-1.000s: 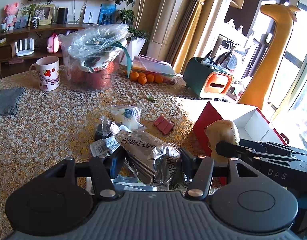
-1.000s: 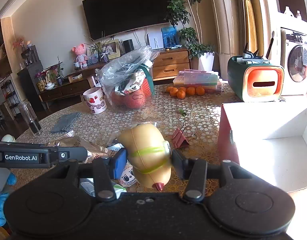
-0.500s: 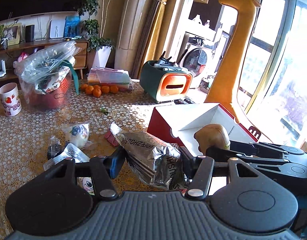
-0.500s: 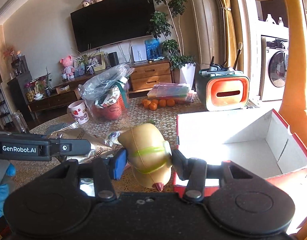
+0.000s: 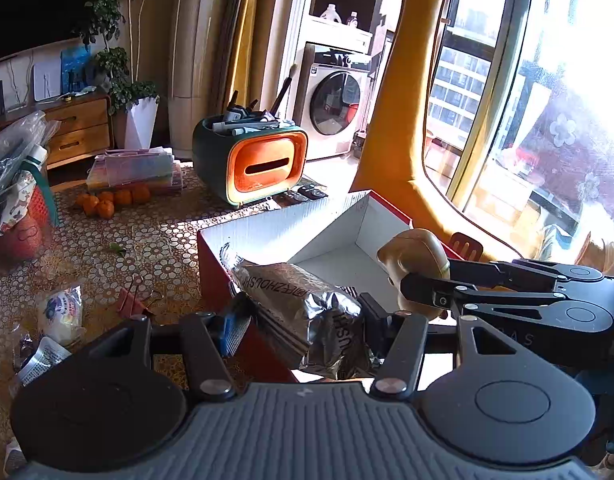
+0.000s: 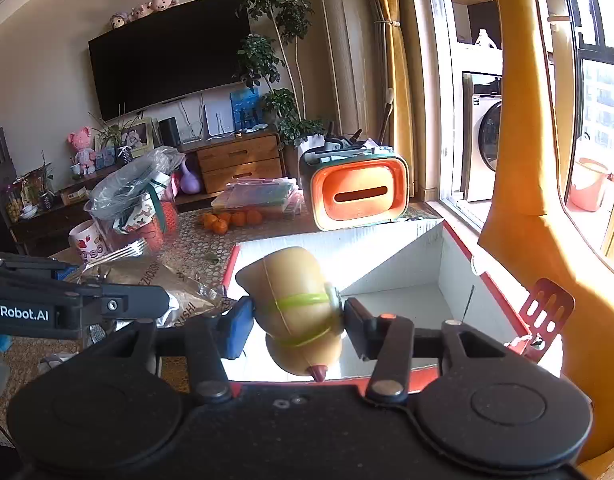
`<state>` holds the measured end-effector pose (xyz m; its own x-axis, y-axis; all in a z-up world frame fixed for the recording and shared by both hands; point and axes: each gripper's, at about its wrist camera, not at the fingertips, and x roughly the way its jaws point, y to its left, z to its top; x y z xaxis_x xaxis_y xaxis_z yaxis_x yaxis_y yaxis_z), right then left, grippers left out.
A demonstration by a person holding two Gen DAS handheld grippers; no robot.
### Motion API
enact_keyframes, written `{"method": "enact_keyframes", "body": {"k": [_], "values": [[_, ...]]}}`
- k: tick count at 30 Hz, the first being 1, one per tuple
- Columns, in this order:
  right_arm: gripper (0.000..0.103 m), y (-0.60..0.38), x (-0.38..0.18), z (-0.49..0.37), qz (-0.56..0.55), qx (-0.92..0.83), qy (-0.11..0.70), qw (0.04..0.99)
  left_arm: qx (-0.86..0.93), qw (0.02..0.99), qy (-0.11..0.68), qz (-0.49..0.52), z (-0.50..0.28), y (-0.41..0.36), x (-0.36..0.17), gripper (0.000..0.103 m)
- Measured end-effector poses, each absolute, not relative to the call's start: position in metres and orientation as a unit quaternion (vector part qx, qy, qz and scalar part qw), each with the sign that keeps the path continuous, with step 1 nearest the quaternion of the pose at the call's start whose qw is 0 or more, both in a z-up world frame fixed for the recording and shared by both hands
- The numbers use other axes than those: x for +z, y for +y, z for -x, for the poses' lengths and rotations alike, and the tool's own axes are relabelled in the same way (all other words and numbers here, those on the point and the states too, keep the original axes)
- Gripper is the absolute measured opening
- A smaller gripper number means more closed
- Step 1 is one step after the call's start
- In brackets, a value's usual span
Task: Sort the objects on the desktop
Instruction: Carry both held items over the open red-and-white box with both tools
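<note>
Gripping foil packet (image 5: 303,304), tan toy (image 6: 297,312)

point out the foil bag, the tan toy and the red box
foil bag (image 5: 303,308), left wrist view, crinkled silver side between the tool's fingers
tan toy (image 6: 295,304), right wrist view, body by the green band
red box (image 6: 391,256), right wrist view, white inner far wall

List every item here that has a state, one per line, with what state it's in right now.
left gripper: shut on the foil packet.
foil packet: held above the near edge of the box.
right gripper: shut on the tan toy.
tan toy: held above the box, green bands around it.
red box: open, nothing visible inside.
washing machine: door closed.
plastic bag: crumpled over the red basket.
</note>
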<state>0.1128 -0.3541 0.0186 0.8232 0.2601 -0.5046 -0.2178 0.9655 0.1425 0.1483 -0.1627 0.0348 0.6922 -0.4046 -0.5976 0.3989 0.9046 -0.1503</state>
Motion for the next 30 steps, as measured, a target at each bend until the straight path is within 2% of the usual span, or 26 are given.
{"method": "enact_keyframes", "body": {"k": [13,30], "values": [[0.049,-0.399,-0.008,-0.157,-0.034,0.073,0.298,0.951,-0.244,0.903,0.351,-0.042,-0.201,-0.217,0.004,0.057],[0.049,-0.404,-0.057,-0.230,-0.014,0.073,0.408,0.910,-0.248,0.851,0.453,-0.090,-0.262,-0.256,-0.049,0.058]]}}
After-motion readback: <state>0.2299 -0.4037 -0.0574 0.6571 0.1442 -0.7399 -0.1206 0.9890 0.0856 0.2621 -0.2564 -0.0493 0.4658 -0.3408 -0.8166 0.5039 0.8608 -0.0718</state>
